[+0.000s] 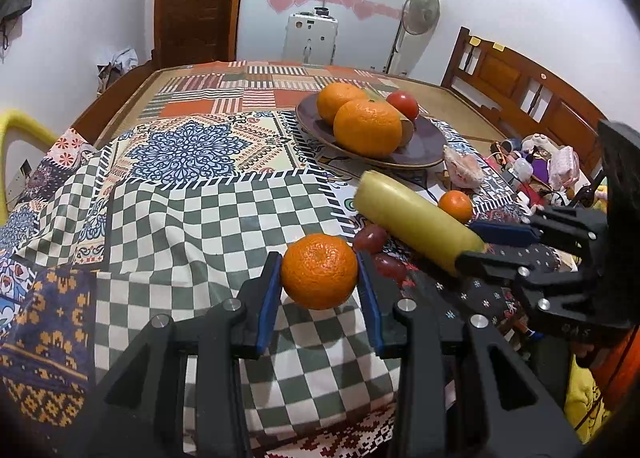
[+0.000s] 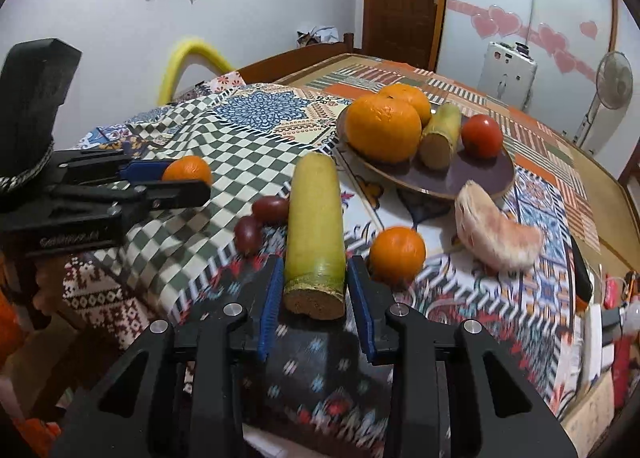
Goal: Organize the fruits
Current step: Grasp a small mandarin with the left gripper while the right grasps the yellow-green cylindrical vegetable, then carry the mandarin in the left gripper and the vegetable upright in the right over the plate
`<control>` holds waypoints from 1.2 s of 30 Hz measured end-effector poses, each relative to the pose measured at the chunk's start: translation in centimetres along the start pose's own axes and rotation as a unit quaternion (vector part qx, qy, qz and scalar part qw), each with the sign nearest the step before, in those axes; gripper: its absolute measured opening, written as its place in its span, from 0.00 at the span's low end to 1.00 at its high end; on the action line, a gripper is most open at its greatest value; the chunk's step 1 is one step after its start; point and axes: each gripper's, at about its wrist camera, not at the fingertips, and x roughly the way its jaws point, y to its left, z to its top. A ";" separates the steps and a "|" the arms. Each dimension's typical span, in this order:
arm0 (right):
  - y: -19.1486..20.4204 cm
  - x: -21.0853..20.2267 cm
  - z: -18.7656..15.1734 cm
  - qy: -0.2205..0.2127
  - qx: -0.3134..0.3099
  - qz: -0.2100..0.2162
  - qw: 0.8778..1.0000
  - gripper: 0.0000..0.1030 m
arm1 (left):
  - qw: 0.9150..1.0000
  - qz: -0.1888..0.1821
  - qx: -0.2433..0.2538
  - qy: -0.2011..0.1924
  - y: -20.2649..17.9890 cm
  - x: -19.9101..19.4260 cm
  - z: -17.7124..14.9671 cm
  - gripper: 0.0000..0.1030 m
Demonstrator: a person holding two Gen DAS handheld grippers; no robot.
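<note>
bed cloth [image 1: 200,218] fills frame | plate [image 1: 424,146] upper centre: two oranges, tomato [image 1: 403,104] | cane [image 2: 316,226] centre, lower end clamped between right gripper [image 2: 316,294] fingers | mandarin [image 1: 319,271] lower centre, pinched by left gripper [image 1: 319,278] | loose mandarin [image 2: 397,254], two dates [image 2: 260,222] on cloth

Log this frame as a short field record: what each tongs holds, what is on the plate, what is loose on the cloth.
left tongs: shut on a small orange, lifted above the checked cloth
right tongs: shut on the cut end of a long yellow-green stalk
plate: two large oranges, a short stalk piece, a red fruit
loose on cloth: second small orange, two dark red fruits, a pale peeled segment
</note>
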 end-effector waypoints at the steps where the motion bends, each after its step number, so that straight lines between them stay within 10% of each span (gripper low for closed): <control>1: -0.1 -0.3 -0.3 -0.003 0.006 0.000 1.000 0.29 | 1.000 -0.001 0.000 0.000 0.0 -0.1 -0.1 0.36; 19: -1.7 1.0 -1.4 -0.013 0.070 0.001 0.997 0.33 | 1.000 -0.001 -0.001 0.017 -0.2 0.3 -1.5 0.36; 36: -1.6 -4.8 1.3 -0.111 0.047 -0.019 0.993 0.32 | 0.999 -0.001 0.040 -0.024 -3.0 -1.8 0.4 0.36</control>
